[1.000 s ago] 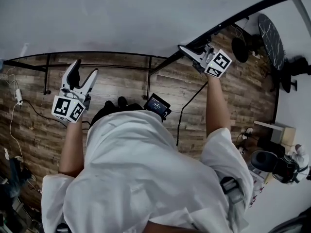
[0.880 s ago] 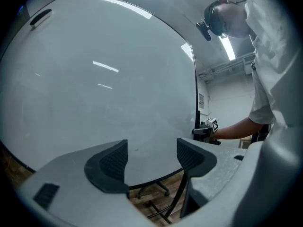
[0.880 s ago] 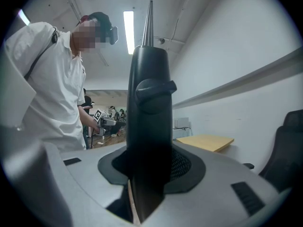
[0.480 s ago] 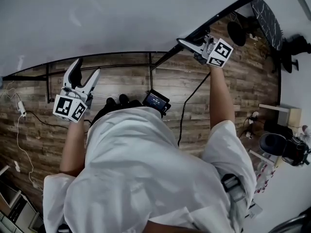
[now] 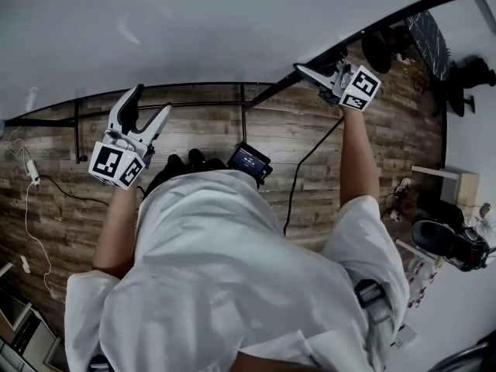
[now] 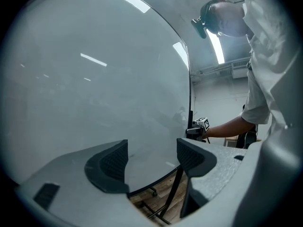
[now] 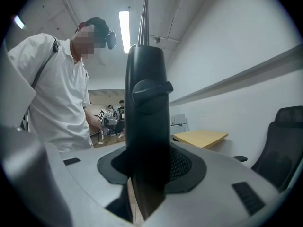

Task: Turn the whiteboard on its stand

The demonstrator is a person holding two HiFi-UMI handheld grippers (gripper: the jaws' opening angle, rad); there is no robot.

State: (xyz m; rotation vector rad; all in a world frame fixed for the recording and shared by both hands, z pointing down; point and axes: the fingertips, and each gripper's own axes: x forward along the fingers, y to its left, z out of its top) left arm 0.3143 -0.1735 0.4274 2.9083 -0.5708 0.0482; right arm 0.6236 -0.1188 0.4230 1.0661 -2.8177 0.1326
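Right gripper clamps whiteboard by dark frame edge, jaws just eased slightly wider. Left gripper open, empty. Firm up grip, then swing steadily.

smooth glossy white face seen on whiteboard, whiteboard frame seen as dark smooth metal or plastic, floor laid in matt wood-grain planks, left gripper moulded in matt grey plastic, pads ribbed black, shirt made of white cloth

White whiteboard, brown plank floor
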